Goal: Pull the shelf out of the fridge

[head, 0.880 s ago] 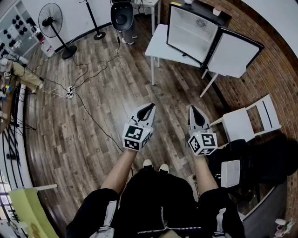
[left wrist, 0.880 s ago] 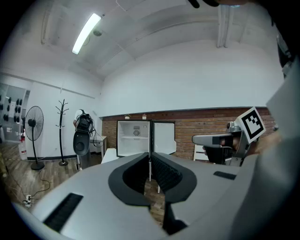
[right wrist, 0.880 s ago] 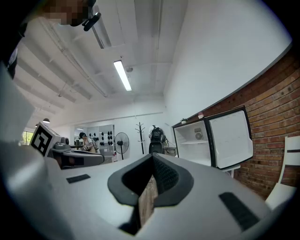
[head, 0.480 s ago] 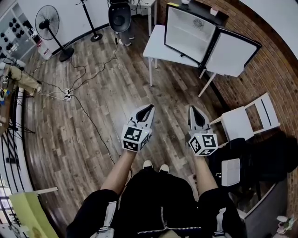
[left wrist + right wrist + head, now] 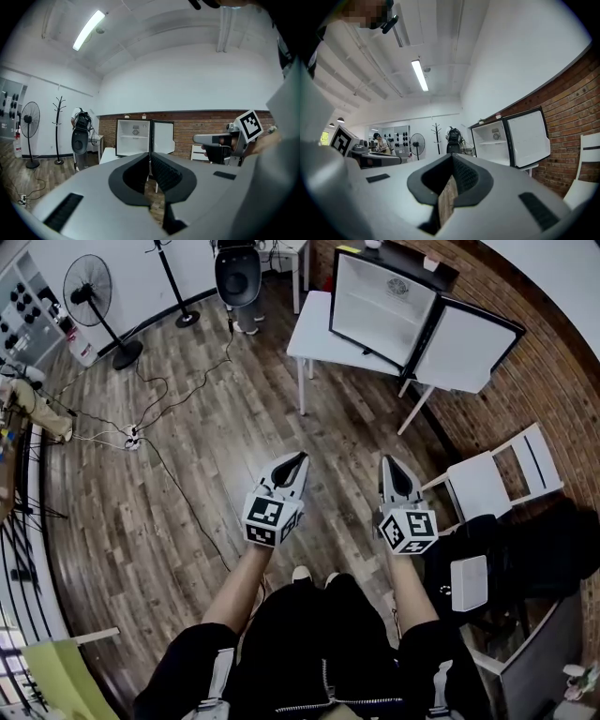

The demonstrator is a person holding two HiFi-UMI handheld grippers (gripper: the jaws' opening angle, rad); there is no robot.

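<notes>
Person stands mid-room on wood floor point(image 5: 187, 493), both grippers held out in front at approx the same height, side by side w/ a gap btw them, noses aimed at the far side of the room.

L gripper point(image 5: 299, 457): jaws shut, ribbed pads meeting at the tips, nothing btw them. R gripper point(image 5: 388, 461): also closed & empty; in its own view only floor shows thru the slit under the pads.

Fridge point(image 5: 384, 301) is at far right, sitting on a white table point(image 5: 314, 329) next to the brick wall point(image 5: 553, 381). Its door point(image 5: 469, 345) hangs open to the right. Shelf point(image 5: 135, 136) is inside the fridge, approx mid-height, flat, white, running side to side. Both grippers are well apart from fridge & shelf, w/ open floor in btw.

Elsewhere: white chair point(image 5: 497, 479) near right, just beside R gripper in head view. Fan point(image 5: 82, 282) & coat stand point(image 5: 164, 268) far left by the white wall. Cable w/ power strip point(image 5: 131, 439) lies on floor at left.
</notes>
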